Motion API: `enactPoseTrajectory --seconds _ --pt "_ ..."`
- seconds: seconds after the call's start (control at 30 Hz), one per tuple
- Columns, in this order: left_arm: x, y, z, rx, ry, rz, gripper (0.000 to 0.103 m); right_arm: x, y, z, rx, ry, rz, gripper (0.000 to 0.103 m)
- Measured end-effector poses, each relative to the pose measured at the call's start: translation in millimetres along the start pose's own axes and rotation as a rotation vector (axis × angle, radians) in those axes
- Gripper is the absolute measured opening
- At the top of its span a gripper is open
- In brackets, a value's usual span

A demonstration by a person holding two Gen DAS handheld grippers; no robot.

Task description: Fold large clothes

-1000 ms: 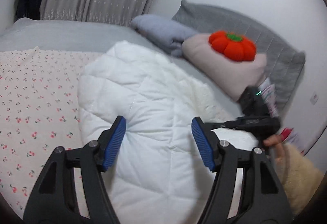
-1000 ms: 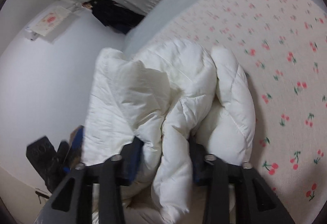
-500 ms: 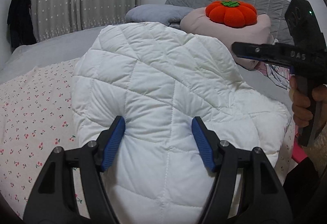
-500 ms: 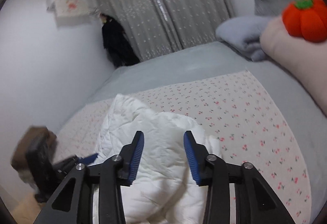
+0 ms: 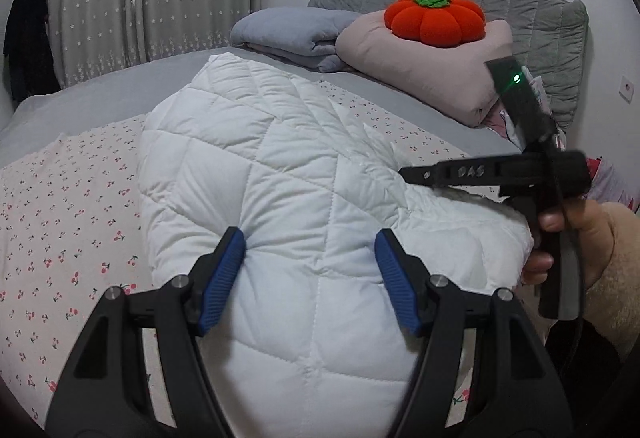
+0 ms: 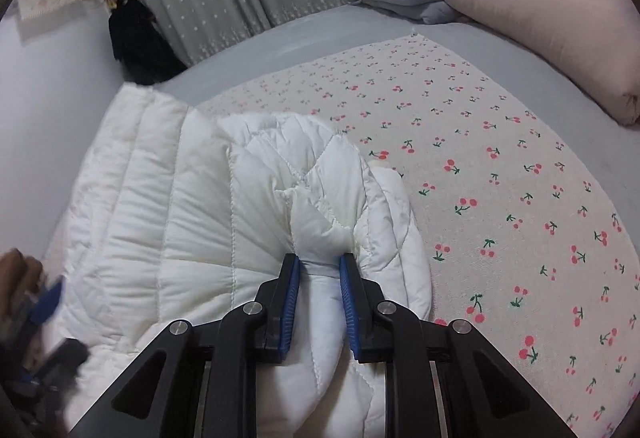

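White quilted jacket [image 6: 200, 238] pinched between right gripper [image 6: 319, 302] fingers [image 6: 290, 302].

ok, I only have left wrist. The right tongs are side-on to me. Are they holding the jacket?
Observer: Yes. Right tongs are shut on a bunched fold of the jacket.
Operator: What's left of that fold?
Observer: A stripe-quilted panel, lying spread toward the wall.
Operator: And right of it?
Observer: The jacket ends just past the tongs, then only sheet.
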State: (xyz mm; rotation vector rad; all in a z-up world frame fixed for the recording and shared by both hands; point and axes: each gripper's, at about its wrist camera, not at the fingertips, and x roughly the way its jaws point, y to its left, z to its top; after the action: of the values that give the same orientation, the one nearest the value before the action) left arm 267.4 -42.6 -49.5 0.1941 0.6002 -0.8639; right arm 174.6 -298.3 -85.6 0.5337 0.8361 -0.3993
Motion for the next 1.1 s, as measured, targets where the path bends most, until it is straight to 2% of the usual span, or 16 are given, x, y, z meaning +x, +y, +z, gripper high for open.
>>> enactPoseTrajectory --seconds 0.07,0.1,0.2,0.27,0.37,0.53,0.6,0.7,0.73,0.77,0.8,0.83,0.87,0.93,1.0,1.1 --pt "0 1 -3 0.003 -0.001 0.004 0.068 -21 -2 7 0.030 -0.022 0.072 0.024" --pt "0 0 -4 0.006 -0.001 0.005 0.068 -35 3 9 0.002 -0.036 0.113 0.024" --pt "0 -1 -5 0.011 -0.001 0.006 0.068 -77 25 10 -0.182 -0.062 0.156 0.021" --pt "0 0 -7 0.007 0.000 0.006 0.068 -91 38 2 -0.283 -0.033 0.150 0.018" --pt "-1 2 -9 0.002 0.005 0.001 0.068 -77 39 -18 -0.349 0.108 0.160 0.014" --pt "2 -19 -13 0.112 0.022 0.023 0.068 -19 38 -59 -0.450 0.288 0.031 0.012" --pt "3 -24 -12 0.123 0.025 0.060 0.072 -10 38 -63 -0.454 0.291 0.015 0.011" --pt "-7 -10 0 0.017 0.015 0.021 0.074 -23 32 -52 -0.417 0.241 0.060 0.014" --pt "-13 -4 2 -0.025 -0.001 -0.005 0.075 -32 29 -46 -0.397 0.214 0.073 0.019" --pt "-19 3 3 -0.067 -0.022 -0.031 0.075 -42 26 -39 -0.375 0.178 0.081 0.030" --pt "-24 9 6 -0.104 -0.042 -0.050 0.075 -52 22 -33 -0.345 0.135 0.093 0.043" --pt "-30 16 8 -0.135 -0.061 -0.054 0.075 -59 17 -28 -0.316 0.100 0.098 0.068" --pt "-34 22 11 -0.158 -0.076 -0.047 0.076 -64 12 -23 -0.287 0.071 0.111 0.077" --pt "-37 34 13 -0.205 -0.092 -0.030 0.081 -67 3 -13 -0.230 0.055 0.145 0.077" --pt "-34 48 12 -0.262 -0.079 -0.013 0.085 -59 -6 -6 -0.172 0.076 0.166 0.078" --pt "-20 76 5 -0.396 -0.022 -0.013 0.085 -32 -20 -2 -0.068 0.171 0.201 0.081"
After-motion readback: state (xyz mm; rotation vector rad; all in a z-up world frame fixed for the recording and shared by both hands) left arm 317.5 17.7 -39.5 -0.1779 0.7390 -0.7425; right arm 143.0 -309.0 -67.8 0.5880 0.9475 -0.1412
